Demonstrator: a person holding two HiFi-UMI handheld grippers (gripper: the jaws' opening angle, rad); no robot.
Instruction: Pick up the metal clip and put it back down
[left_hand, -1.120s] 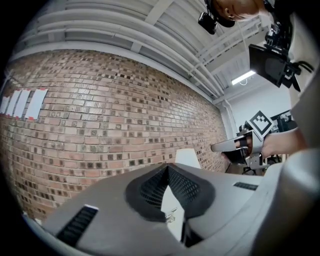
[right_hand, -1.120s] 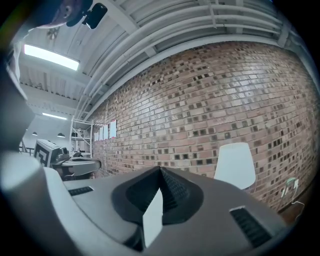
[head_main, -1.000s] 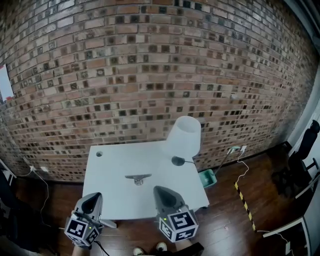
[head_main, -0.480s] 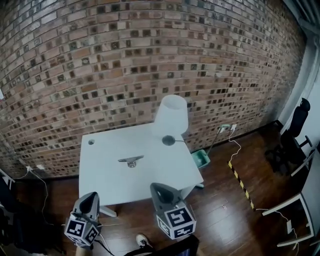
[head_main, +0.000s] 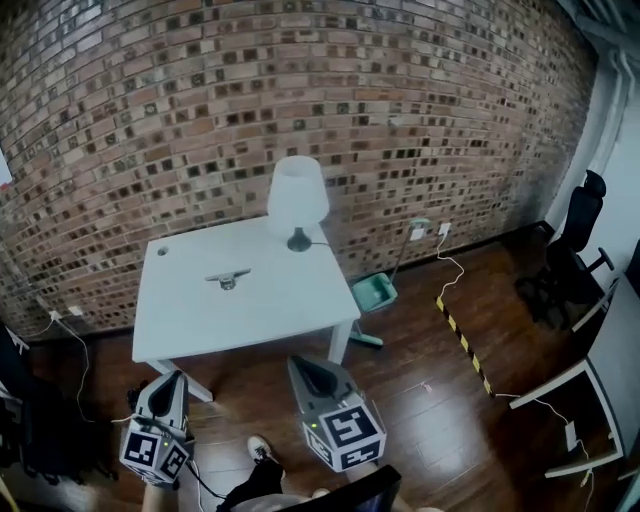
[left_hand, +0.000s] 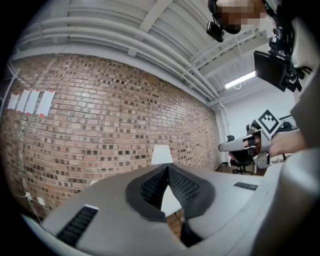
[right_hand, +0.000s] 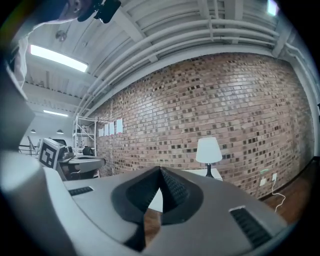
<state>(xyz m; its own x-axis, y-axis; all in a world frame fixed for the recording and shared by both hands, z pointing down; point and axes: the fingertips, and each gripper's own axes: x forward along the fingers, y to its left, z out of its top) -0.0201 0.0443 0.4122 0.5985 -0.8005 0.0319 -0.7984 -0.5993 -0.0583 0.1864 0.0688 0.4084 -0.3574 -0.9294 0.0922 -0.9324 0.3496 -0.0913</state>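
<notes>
I've backed off from the table (head_main: 290, 305), leaving the metal clip (head_main: 228, 277) lying on it far ahead, left of the lamp (head_main: 297, 195), with my left tongs (head_main: 171, 379) and right tongs (head_main: 304, 364) closed on nothing, so no pick-up seems under way.

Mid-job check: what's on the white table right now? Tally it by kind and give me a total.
On the white table:
metal clip: 1
lamp: 1
Total: 2
</notes>
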